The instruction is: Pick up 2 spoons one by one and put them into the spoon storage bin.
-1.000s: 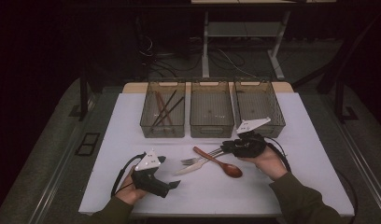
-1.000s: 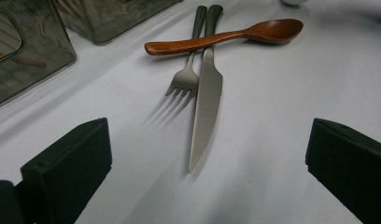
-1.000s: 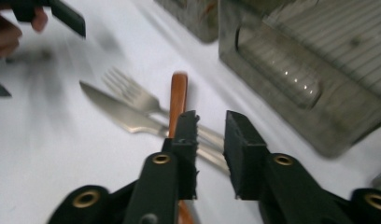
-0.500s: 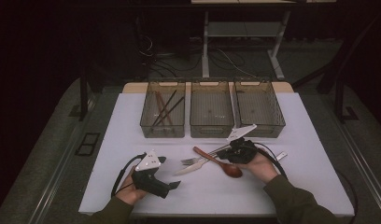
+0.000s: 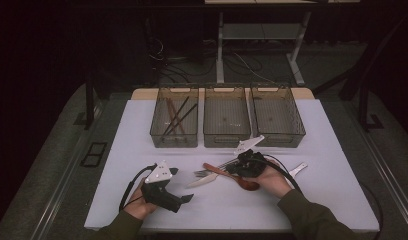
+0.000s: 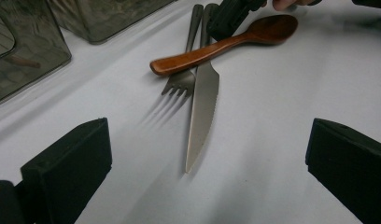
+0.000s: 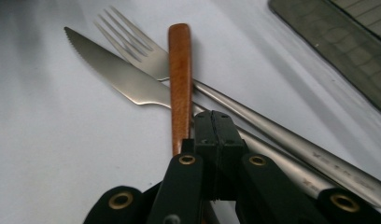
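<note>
A wooden spoon [image 5: 249, 185] lies across a steel knife [image 5: 204, 180] and a fork [image 5: 208, 171] in the middle of the white table [image 5: 142, 145]. My right gripper [image 5: 237, 167] is low over the spoon's handle [image 7: 180, 84]. Its jaws are pressed together with nothing visible between them, their tip [image 7: 212, 116] just above the knife and fork handles. My left gripper [image 5: 183, 185] hovers open at front left, pointing at the cutlery. In the left gripper view its jaws stand wide apart either side of the knife blade [image 6: 200, 121], the fork [image 6: 181, 81] and the spoon [image 6: 226, 42].
Three clear bins stand in a row at the back: the left bin [image 5: 157, 131] holds brown chopsticks [image 5: 176, 116], while the middle bin [image 5: 226, 137] and the right bin [image 5: 292, 131] look bare. A small white utensil [image 5: 298, 169] lies right of my right hand.
My right gripper has moved left and nearer, down onto the crossed cutlery. The left gripper has stayed put.
</note>
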Demonstrator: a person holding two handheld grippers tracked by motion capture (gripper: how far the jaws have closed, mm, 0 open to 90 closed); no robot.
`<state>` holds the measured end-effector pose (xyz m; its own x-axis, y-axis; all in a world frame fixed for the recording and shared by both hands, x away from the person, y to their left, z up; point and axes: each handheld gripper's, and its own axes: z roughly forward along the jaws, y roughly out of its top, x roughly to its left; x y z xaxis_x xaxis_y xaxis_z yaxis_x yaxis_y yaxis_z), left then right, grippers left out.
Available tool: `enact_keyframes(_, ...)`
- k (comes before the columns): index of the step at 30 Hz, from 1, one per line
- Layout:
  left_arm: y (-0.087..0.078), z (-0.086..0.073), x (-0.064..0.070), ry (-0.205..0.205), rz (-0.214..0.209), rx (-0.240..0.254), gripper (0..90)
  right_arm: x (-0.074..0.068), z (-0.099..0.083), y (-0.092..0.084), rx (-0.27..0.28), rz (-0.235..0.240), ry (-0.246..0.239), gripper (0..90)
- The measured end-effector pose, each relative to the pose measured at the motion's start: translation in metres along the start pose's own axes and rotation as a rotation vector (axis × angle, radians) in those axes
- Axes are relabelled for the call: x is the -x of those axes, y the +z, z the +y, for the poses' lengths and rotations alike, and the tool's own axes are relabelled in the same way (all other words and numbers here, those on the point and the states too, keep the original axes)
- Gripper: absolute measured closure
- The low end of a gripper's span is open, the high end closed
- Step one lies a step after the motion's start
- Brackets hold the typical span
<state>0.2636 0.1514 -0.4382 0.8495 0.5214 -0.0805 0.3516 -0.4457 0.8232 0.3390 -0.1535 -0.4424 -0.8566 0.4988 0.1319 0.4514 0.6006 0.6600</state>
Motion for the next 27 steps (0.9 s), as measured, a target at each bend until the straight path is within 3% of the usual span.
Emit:
enact_keyframes(12,0.000,0.000,0.000,0.001,-0.002,0.000,0.0,-0.013,0.001,0.004,-0.016,0.077,-0.046,89.6)
enact_keyframes(15,0.000,0.000,0.000,0.004,-0.004,-0.001,0.0,-0.013,0.001,0.003,-0.025,0.083,-0.087,89.6)
enact_keyframes(18,0.000,0.000,0.000,0.002,-0.003,-0.001,0.0,-0.013,0.001,0.003,-0.022,0.082,-0.086,89.6)
enact_keyframes(19,0.000,0.000,0.000,0.002,-0.003,-0.001,0.0,-0.014,0.002,0.002,-0.013,0.086,-0.059,89.5)
enact_keyframes(22,0.000,0.000,0.000,0.001,-0.003,0.000,0.0,-0.011,0.002,-0.005,0.011,0.083,-0.036,88.2)
enact_keyframes(27,0.000,0.000,0.000,-0.001,-0.002,0.001,0.0,-0.006,0.000,-0.024,0.055,0.098,-0.019,76.3)
